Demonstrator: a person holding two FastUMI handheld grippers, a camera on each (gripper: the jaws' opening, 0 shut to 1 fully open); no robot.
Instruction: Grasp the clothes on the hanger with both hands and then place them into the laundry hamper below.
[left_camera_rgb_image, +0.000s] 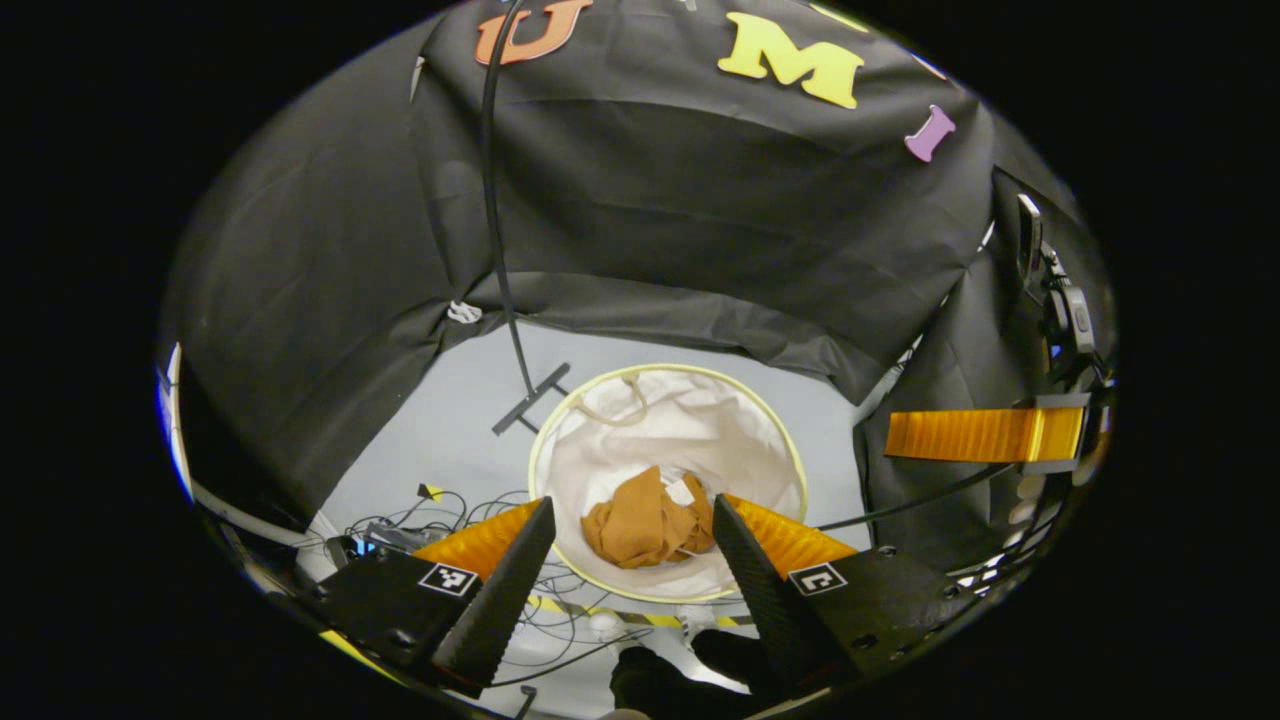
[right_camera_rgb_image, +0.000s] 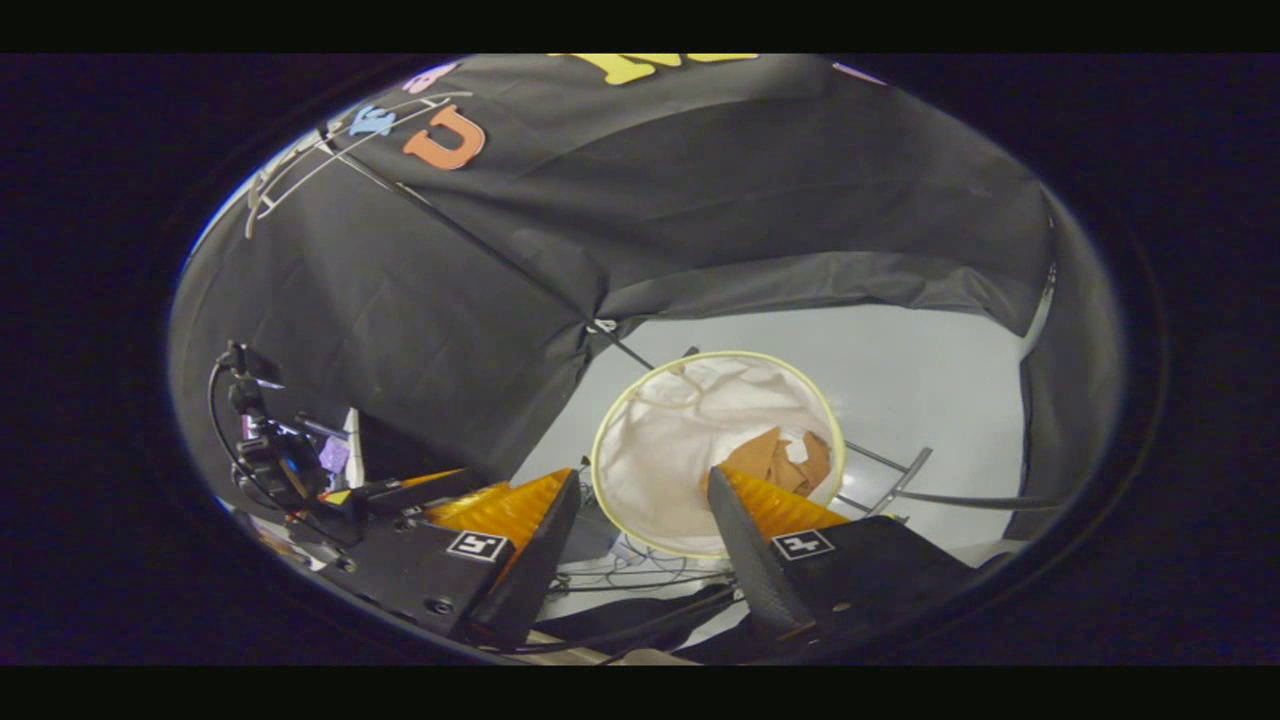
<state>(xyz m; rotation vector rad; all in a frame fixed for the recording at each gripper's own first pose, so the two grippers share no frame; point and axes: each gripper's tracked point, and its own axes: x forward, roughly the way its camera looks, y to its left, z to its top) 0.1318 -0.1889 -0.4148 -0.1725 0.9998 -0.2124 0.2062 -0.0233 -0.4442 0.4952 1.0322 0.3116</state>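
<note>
Left gripper view: you look down on the round white fabric laundry hamper with a pale yellow rim (left_camera_rgb_image: 668, 440), standing on the light grey floor (left_camera_rgb_image: 450, 430). The crumpled tan-brown garment (left_camera_rgb_image: 645, 525) lies at its bottom, with a small white tag showing on it.
Right gripper view: you see the same hamper (right_camera_rgb_image: 700, 440) from a lower slant, so only part of the garment (right_camera_rgb_image: 775, 458) shows, against the far inner wall.
Hanger stand: in the left gripper view a thin black pole with a flat cross foot (left_camera_rgb_image: 530, 398) stands on the floor just beside the hamper's rim; in the right gripper view its bare white wire hanger top (right_camera_rgb_image: 300, 170) shows high up.
Your left gripper (left_camera_rgb_image: 632, 512): jaws wide apart, holding nothing, above the hamper's near rim. In the right gripper view it shows at the left edge (right_camera_rgb_image: 290, 470), state hard to read there.
Your right gripper (right_camera_rgb_image: 642, 482): jaws wide apart, empty, over the hamper's near edge. In the left gripper view one of its ribbed fingers (left_camera_rgb_image: 985, 434) juts in from the right.
Cables: a tangle of thin black wires (left_camera_rgb_image: 450, 515) lies on the floor near the hamper.
</note>
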